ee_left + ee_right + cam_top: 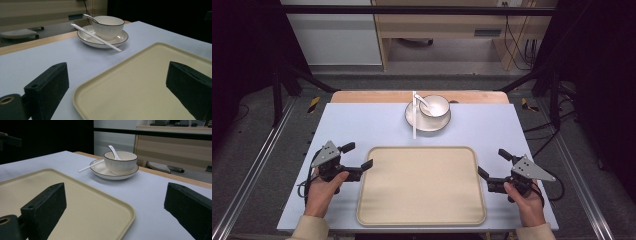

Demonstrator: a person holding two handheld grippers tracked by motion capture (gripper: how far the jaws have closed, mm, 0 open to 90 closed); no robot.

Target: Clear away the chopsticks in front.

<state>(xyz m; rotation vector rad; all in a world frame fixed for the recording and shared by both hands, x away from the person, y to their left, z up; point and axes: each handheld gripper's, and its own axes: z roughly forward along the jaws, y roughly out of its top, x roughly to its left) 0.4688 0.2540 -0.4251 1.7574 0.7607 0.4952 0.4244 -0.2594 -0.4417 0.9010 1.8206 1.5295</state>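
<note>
Two grippers, both with jaws spread wide and holding nothing. Left gripper sits at the left edge of the tray, one jaw over the near-left rim, the other out over the table. Right gripper mirrors it at the tray's right edge.

Tray is empty, near centre of the table. Far of it, apart from it: plate with bowl on it, spoon resting in the bowl, one white chopstick lying across the plate's left rim with its near end on the table.

Risks, left to right:
- Left jaws straddle the tray rim; closing now would pinch or tilt the tray instead of clearing it.
- Chopstick is loosely balanced; any nudge to the plate probably rolls it off.
- Spoon leans free in the bowl and likely shifts or tips out if the bowl is lifted unevenly.
- Bowl is just set on the plate; gripping the plate alone may let it slide.

No brands, labels or readable writing anywhere.
</note>
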